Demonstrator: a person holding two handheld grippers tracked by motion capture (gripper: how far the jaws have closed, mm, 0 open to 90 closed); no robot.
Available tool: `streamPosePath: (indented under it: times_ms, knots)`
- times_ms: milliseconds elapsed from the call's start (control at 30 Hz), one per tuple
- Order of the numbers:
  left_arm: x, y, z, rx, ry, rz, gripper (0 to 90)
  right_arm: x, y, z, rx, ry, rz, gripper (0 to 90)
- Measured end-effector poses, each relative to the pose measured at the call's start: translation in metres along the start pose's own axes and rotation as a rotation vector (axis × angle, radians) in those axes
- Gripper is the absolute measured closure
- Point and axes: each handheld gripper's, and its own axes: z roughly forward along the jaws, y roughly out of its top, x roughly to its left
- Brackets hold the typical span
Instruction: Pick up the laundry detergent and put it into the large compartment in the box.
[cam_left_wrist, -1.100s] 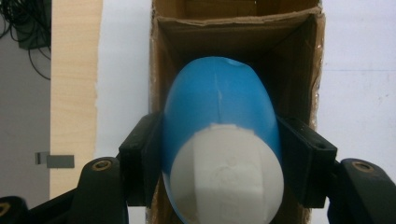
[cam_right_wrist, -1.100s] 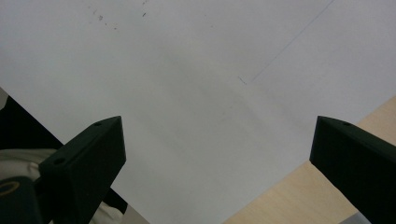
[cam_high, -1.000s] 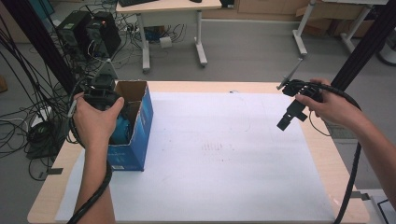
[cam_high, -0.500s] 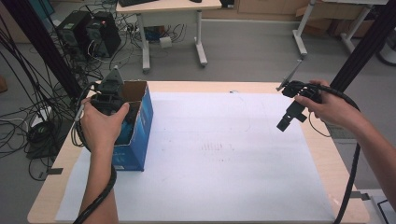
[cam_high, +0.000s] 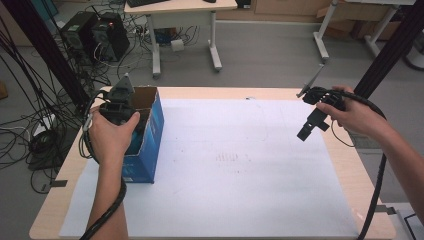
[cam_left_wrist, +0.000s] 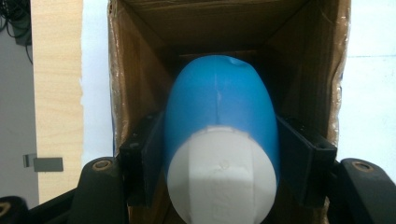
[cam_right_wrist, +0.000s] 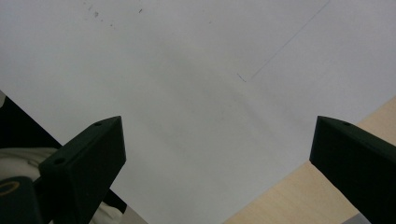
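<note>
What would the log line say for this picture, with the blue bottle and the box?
left gripper: shut on blue bottle, inside open blue box | right gripper: open, nothing held, above white paper

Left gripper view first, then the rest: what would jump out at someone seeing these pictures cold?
A blue bottle with a white cap, clamped by the left gripper inside an open cardboard box. In the high view that blue box stands at the table's left edge, while the right gripper hangs open over white paper.
</note>
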Motion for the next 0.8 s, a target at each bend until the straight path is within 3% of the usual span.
streamPosePath:
  times_ms: [400,500,667,800]
  knots:
    - [0.005,-0.001,-0.021,-0.004,-0.018,-0.021,32.4,0.001,0.002,0.003,0.007,0.006,-0.006,3.5]
    - [0.001,-0.002,-0.033,-0.005,0.009,-0.019,30.8,0.001,0.002,0.004,0.005,0.007,-0.007,3.5]
    - [0.0,-0.008,-0.051,-0.038,-0.019,0.004,25.0,0.003,0.003,0.004,0.004,0.008,-0.012,3.5]
    - [-0.009,-0.011,-0.059,-0.056,-0.03,0.026,21.0,0.004,0.004,0.004,0.002,0.01,-0.017,3.5]
